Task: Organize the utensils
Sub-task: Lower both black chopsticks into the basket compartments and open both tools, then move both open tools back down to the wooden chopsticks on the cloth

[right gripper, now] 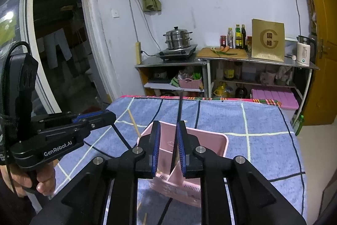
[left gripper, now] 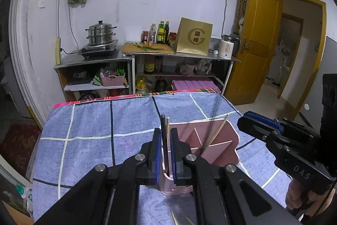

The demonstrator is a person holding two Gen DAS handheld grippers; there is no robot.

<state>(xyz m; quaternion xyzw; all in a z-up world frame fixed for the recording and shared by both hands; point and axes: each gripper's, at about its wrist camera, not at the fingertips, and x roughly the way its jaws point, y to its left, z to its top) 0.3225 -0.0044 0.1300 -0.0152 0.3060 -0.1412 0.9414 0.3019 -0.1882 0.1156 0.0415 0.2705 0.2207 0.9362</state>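
Two sticks, a black chopstick (left gripper: 164, 140) and a pale chopstick (left gripper: 167, 130), sit pinched in the nearly closed left hand-held gripper (left gripper: 166, 153) over the pink organizer (left gripper: 223, 140). Another pale stick (left gripper: 214, 133) already leans inside. Right hand-held gripper (right gripper: 167, 147), at 3 o'clock, is slightly parted around a dark stick (right gripper: 179, 119); grip unclear. Loose sticks (left gripper: 174, 219) remain on the tabletop (left gripper: 88, 119) at 6 o'clock.

The desk (left gripper: 88, 119) is covered by a blue-grey checked cloth (left gripper: 130, 111) with white and dark lines, a bright striped edge running along its far side. A pink divided utensil holder (left gripper: 223, 147) stands on the cloth near the middle, toward the near edge. Loose light wooden chopsticks (left gripper: 174, 219) lie on the cloth at the very near edge.
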